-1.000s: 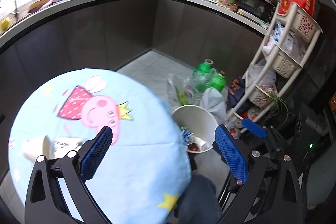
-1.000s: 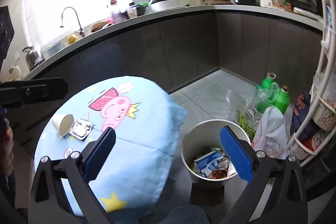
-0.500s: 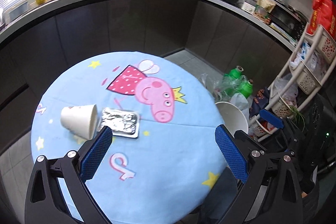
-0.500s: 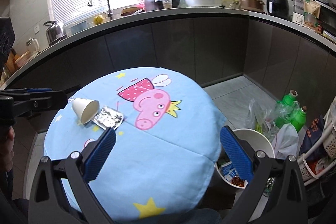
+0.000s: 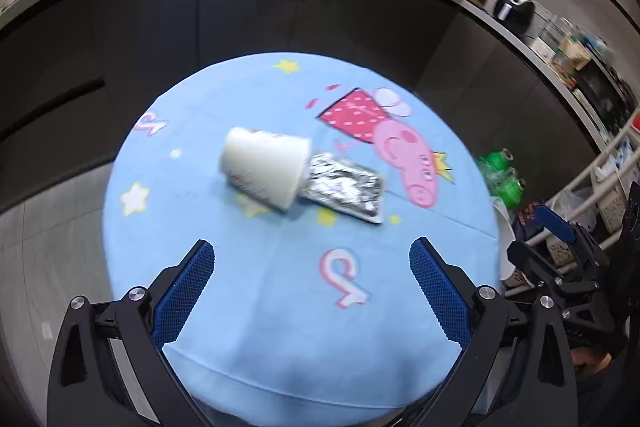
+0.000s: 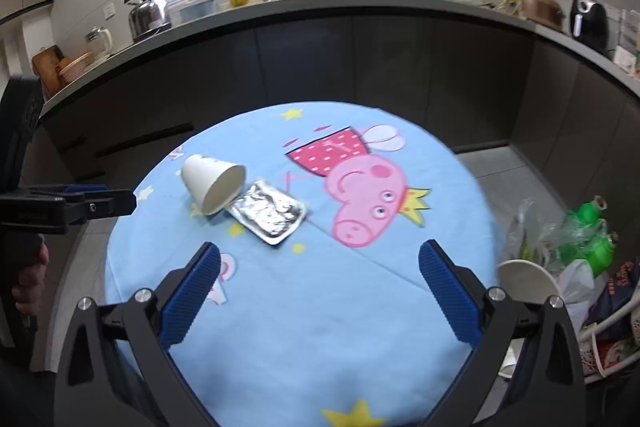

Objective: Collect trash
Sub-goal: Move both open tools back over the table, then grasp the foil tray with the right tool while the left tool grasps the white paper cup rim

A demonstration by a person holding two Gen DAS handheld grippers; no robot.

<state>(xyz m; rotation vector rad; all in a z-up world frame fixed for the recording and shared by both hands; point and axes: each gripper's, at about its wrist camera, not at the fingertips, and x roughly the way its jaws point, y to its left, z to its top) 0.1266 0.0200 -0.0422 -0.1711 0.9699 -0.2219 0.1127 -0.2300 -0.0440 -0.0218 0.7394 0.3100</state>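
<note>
A white paper cup (image 5: pixel 264 169) lies on its side on the round blue cartoon tablecloth (image 5: pixel 280 307), its mouth against a crumpled foil tray (image 5: pixel 344 187). Both also show in the right wrist view, the cup (image 6: pixel 212 183) and the foil tray (image 6: pixel 270 213). My left gripper (image 5: pixel 312 275) is open and empty, above the table's near part, short of the cup. My right gripper (image 6: pixel 320 283) is open and empty, to the right of the foil tray. The white trash bin's rim (image 6: pixel 528 281) shows past the table's right edge.
Green bottles and plastic bags (image 6: pixel 580 239) lie on the floor by the bin. A white wire rack (image 5: pixel 600 187) stands at the right. A dark curved kitchen counter (image 6: pixel 320 11) with a sink and appliances runs behind the table.
Both views have swung left, away from the bin and onto the table. The cup and foil tray now sit ahead of the left gripper. Both grippers stay open.
</note>
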